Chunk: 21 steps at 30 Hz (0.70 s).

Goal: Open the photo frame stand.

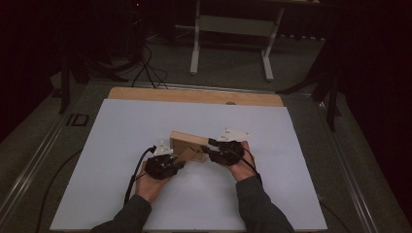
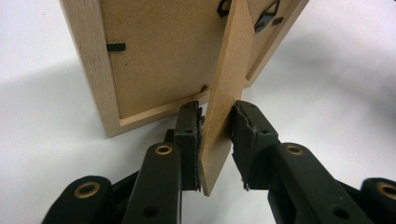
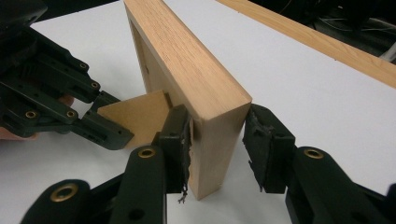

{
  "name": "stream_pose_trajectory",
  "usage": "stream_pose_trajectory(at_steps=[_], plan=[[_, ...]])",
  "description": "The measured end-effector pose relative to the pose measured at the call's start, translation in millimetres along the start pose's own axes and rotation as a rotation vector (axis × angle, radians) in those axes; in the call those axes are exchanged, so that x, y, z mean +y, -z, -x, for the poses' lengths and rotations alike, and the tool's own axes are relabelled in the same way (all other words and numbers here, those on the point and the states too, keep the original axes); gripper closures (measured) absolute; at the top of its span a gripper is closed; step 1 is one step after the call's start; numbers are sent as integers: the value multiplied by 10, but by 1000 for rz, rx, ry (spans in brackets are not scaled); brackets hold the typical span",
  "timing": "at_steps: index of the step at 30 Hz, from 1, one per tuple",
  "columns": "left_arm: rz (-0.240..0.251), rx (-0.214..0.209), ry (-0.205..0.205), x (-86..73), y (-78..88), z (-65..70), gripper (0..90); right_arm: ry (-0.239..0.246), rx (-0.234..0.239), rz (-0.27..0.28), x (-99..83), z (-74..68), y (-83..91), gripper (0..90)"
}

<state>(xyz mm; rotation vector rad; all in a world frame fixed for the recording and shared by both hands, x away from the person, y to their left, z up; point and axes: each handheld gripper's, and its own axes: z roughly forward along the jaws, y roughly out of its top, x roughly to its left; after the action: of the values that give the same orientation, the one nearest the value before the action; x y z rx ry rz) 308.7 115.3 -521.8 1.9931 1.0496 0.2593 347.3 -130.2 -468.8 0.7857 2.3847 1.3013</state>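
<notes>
Left gripper [image 2: 216, 140] pinches the light wooden picture frame's [image 2: 154, 60] brown fibreboard stand [image 2: 224, 107]; right gripper [image 3: 217, 140] straddles the frame's end at three o'clock, its far pad's contact hard to make out.

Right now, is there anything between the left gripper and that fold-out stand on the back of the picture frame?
Nothing visible. The stand already sits between the jaws of the left gripper, swung out from the picture frame; no other thing lies between them.
</notes>
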Motion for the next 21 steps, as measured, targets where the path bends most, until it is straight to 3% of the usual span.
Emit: stream_pose_trajectory(at_steps=[4,11,21], plan=[[-15,18,-6,-13,-15,16,697,-16,15,8,-9,-2,-4,596],[-12,-33,23,-35,25,38,593,-21,30,10,-43,-39,-6,547],[-2,-63,63,-82,116,8,565,-20,49,-5,-115,-76,23,516]])
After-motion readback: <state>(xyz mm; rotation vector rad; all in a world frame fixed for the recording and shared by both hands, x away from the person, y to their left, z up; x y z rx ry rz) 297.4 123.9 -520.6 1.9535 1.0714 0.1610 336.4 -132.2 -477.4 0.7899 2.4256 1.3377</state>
